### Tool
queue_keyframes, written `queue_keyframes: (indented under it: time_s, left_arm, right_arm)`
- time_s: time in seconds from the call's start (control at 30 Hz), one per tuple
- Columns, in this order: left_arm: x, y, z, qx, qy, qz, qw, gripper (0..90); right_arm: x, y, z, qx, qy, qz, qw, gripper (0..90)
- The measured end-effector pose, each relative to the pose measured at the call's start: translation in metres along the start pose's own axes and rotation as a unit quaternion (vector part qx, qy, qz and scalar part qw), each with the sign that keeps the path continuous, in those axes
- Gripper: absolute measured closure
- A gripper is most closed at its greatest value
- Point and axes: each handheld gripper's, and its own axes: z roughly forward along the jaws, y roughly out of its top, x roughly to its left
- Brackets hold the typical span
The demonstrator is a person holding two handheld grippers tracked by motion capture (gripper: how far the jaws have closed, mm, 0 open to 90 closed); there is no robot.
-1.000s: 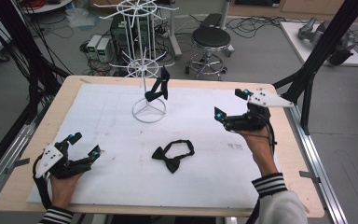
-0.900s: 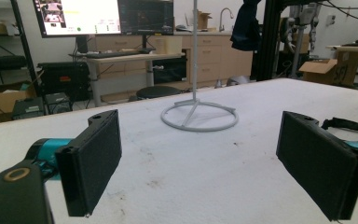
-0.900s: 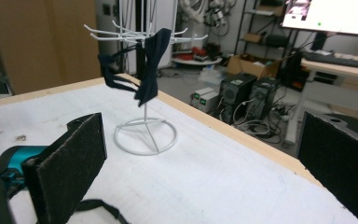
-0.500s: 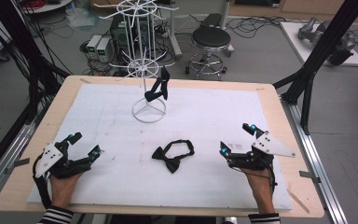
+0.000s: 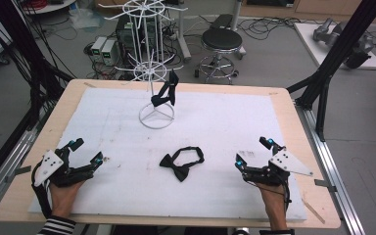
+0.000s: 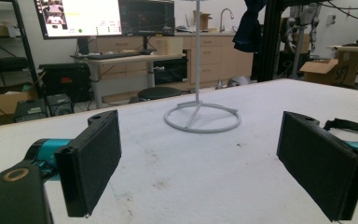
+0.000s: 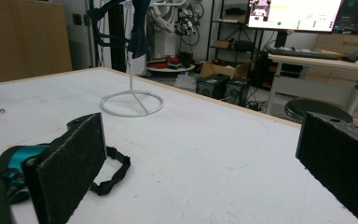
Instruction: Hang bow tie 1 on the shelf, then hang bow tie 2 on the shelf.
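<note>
A black bow tie (image 5: 181, 164) lies flat on the white mat, midway between my two grippers. A second black bow tie (image 5: 165, 93) hangs from the white wire rack (image 5: 156, 117) at the back centre. My left gripper (image 5: 89, 150) rests low at the front left, open, nothing between its jaws. At the front right my right gripper (image 5: 252, 151) is open and holds nothing. The left gripper view has the left gripper (image 6: 205, 163) facing the rack's ring base (image 6: 201, 120). In the right gripper view the tie's strap (image 7: 114, 172) lies by the left jaw of the right gripper (image 7: 205, 163).
The white mat (image 5: 225, 122) covers most of the wooden table (image 5: 293, 127). A black stool (image 5: 219, 41) and boxes with cables stand on the floor behind. Black frame posts (image 5: 323, 78) rise at the table's right and left sides.
My right gripper has come down from the back right of the table to the front right, close to the bow tie. The left gripper and both ties have stayed put.
</note>
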Motion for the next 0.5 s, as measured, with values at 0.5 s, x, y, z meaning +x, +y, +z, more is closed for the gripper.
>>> queue_keyframes:
  time_s: [0.5]
  left_arm:
    - [-0.008,0.034,0.014,0.025,-0.075,0.038,0.9962,13.8]
  right_arm:
    - [-0.006,-0.003,-0.007,-0.011,-0.001,0.016,0.9998,0.8]
